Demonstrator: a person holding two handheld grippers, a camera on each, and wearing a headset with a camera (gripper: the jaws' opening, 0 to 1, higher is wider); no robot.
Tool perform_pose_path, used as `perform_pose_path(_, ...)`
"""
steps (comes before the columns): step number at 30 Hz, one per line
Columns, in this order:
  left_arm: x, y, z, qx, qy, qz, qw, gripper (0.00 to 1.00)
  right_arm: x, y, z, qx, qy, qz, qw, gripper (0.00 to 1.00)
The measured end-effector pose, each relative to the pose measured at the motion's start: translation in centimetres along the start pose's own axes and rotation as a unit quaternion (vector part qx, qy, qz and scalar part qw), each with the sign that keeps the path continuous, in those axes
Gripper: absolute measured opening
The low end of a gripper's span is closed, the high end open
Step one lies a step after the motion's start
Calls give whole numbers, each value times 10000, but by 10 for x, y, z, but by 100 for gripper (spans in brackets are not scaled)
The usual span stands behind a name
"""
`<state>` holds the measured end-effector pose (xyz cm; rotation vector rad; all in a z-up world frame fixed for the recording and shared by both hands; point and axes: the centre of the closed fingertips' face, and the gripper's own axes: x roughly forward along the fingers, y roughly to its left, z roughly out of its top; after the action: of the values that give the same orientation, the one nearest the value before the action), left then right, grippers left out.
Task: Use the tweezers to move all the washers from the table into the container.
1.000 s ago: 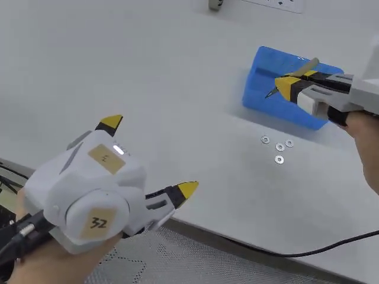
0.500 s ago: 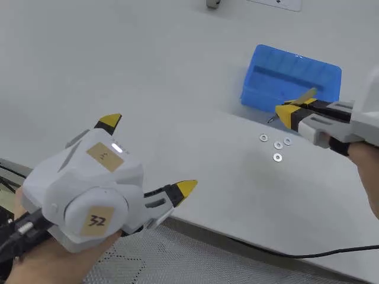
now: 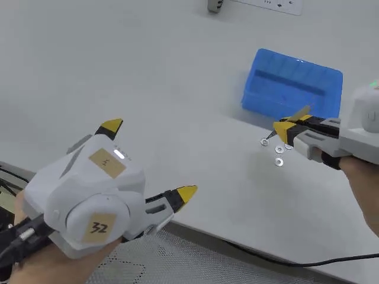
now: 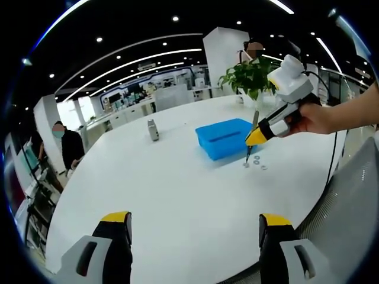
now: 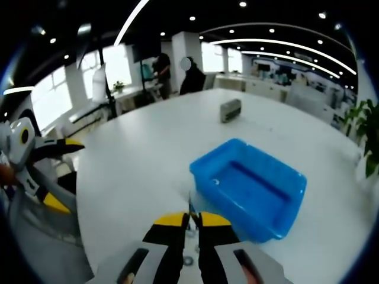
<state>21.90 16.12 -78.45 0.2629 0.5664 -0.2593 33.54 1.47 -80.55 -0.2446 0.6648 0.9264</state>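
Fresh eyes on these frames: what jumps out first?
The bright blue container stands out on the white table, far right in the head view. Just in front of it, the right gripper is shut on tweezers, whose tips point down at a small cluster of washers. The left gripper is at the near edge, jaws wide open, holding nothing.

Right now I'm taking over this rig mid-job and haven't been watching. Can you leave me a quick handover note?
Left gripper: fingers open, holding nothing, hovering by the table's front edge.
Right gripper: shut on the tweezers, tips down at the washers.
Washers: a small cluster on the table, just in front of the blue container.
Done: can't tell whether any washers are in the container.
Left: lift each washer into it.
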Motion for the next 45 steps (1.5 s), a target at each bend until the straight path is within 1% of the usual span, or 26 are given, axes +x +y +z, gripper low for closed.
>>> perform_pose_path(3, 0, 0, -1, 16, 17, -4, 10000, 90, 0, -4, -4, 21, 20, -24, 10000, 4)
perform_pose_path(8, 0, 0, -1, 17, 24, -11, 10000, 90, 3, -3, -8, 8, 80, -37, 10000, 4)
perform_pose_path(9, 1, 0, -2, 19, 34, -12, 10000, 90, 3, -3, -7, 8, 29, -46, 10000, 4)
perform_pose_path(13, 1, 0, -2, 22, 43, -12, 10000, 90, 2, -2, -7, 43, 19, -54, 10000, 4)
perform_pose_path(16, 1, 0, -2, 18, 42, -8, 10000, 90, 3, -1, -7, -32, 13, -86, 10000, 3)
perform_pose_path(18, 1, 0, -2, 27, 40, -4, 10000, 90, 2, -2, -7, -96, 22, -159, 9998, 3)
perform_pose_path(20, 1, 0, -2, 18, 39, -4, 10000, 90, 2, -3, -7, -46, 54, -201, 9998, 3)
perform_pose_path(22, 1, 0, -2, 17, 33, -3, 10000, 90, 2, -3, -7, 17, 75, -191, 9998, 2)
perform_pose_path(27, 1, 0, -1, 17, 28, -3, 10000, 90, 2, -3, -5, 47, 126, -182, 9997, 2)
perform_pose_path(31, 1, 0, -2, 18, 34, -7, 10000, 90, -1, -3, 1, 131, 70, -151, 9998, 2)
perform_pose_path(35, 1, 0, -1, 15, 23, -9, 10000, 90, -7, -4, 10, 244, -52, -138, 9996, 2)
perform_pose_path(45, 0, 0, -1, 20, 18, -15, 10000, 89, -20, -3, 33, 299, -272, -128, 9991, 2)
